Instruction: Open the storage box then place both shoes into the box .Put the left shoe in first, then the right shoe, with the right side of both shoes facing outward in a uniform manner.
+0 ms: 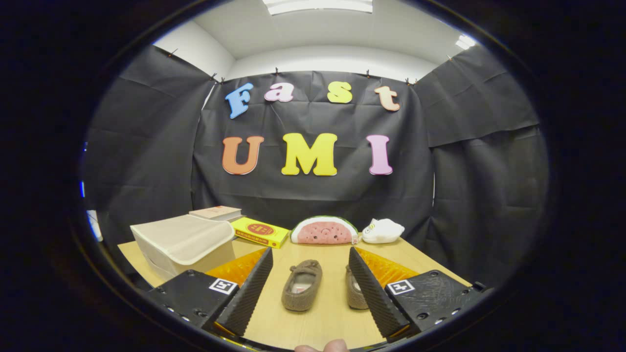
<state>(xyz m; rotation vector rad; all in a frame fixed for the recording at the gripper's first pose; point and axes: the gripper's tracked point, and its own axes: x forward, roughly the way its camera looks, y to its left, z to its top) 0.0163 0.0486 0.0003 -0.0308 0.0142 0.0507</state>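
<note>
Ahead, jaws spread wide, two shoes (302, 285), one seemingly closed storage box (183, 244).

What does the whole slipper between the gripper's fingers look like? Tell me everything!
The slipper is a soft, fuzzy-looking brown-grey shoe with a little bow on top near the toe. It lies flat on the wooden table, sole down, with its opening toward the gripper and its toe pointing away. It sits between the open fingers, nearer the left one, and nothing grips it. Its partner lies beside it, partly hidden by the right finger.
</note>
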